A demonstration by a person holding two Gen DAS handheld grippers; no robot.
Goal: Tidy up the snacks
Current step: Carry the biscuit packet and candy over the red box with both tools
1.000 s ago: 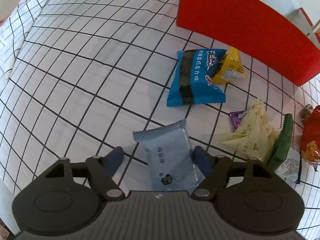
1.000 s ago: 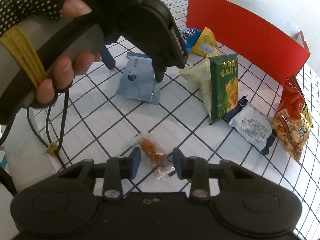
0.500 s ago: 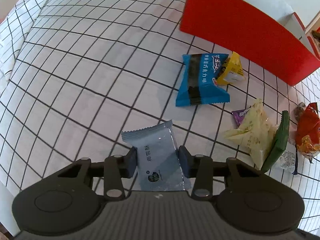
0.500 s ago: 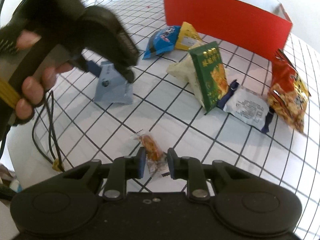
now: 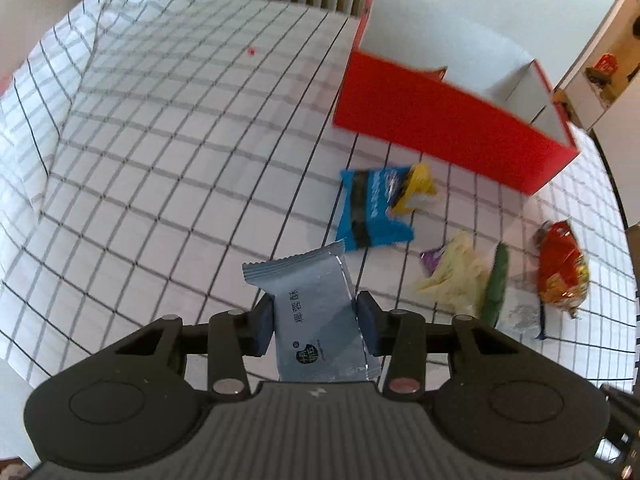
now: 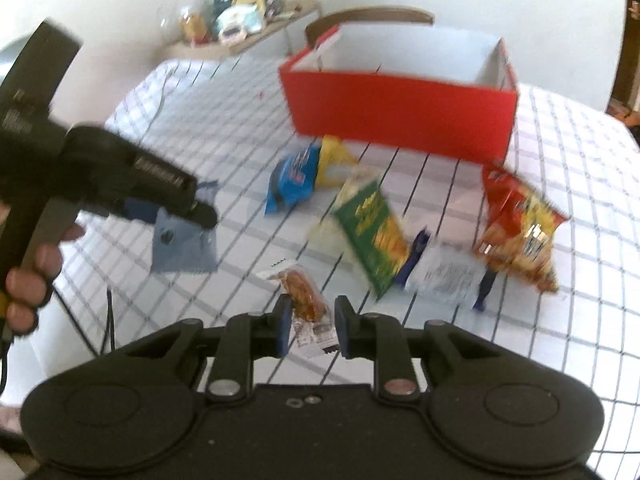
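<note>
My left gripper is shut on a pale blue snack packet, which hangs lifted above the checked tablecloth. In the right wrist view the same packet dangles from the left gripper, held by a hand. My right gripper is shut on a small clear packet with an orange-brown snack, also raised off the cloth. An open red box with a white inside stands at the far side.
Loose snacks lie before the box: a blue packet, a yellow one, a pale yellow bag, a green packet, a white-and-navy packet and a red chip bag. A chair stands behind the table.
Both grippers closed on their packets and rose, lifting them off the cloth. The right gripper rolled, and the views now take in more of the table and the box's inside.
</note>
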